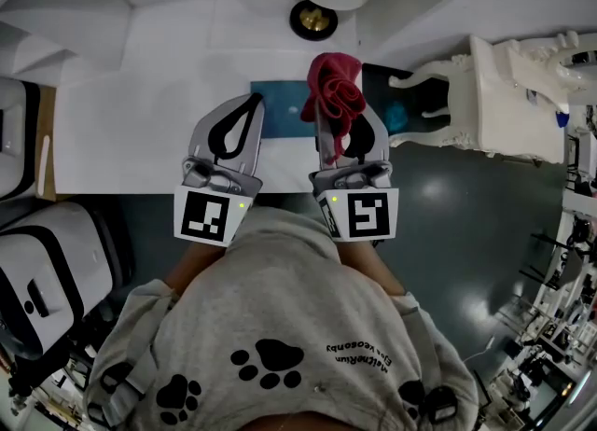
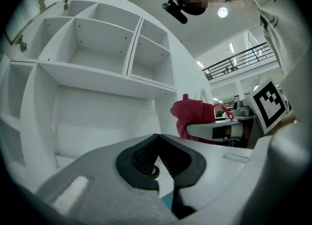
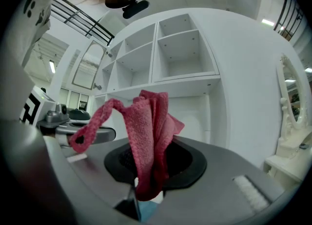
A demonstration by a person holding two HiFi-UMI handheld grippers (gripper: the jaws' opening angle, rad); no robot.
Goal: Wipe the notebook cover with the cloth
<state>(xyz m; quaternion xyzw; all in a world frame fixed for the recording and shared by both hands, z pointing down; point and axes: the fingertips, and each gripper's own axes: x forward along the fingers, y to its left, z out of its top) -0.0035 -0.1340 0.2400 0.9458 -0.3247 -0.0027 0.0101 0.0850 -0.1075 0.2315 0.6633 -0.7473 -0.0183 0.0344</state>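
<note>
Gripped red cloth (image 1: 336,93) tight in right gripper (image 1: 334,138), poised above blue notebook (image 1: 280,101), seemingly for wiping; held left gripper (image 1: 250,107) pinched together, empty, alongside.

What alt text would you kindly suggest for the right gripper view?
The right gripper has its jaws shut on a red cloth that stands up in folds between them. Behind are white shelves; the left gripper shows at the left edge.

bunched red cloth (image 1: 336,91) pinched upright in right tool (image 1: 343,118); teal notebook (image 1: 283,104) flat beneath
</note>
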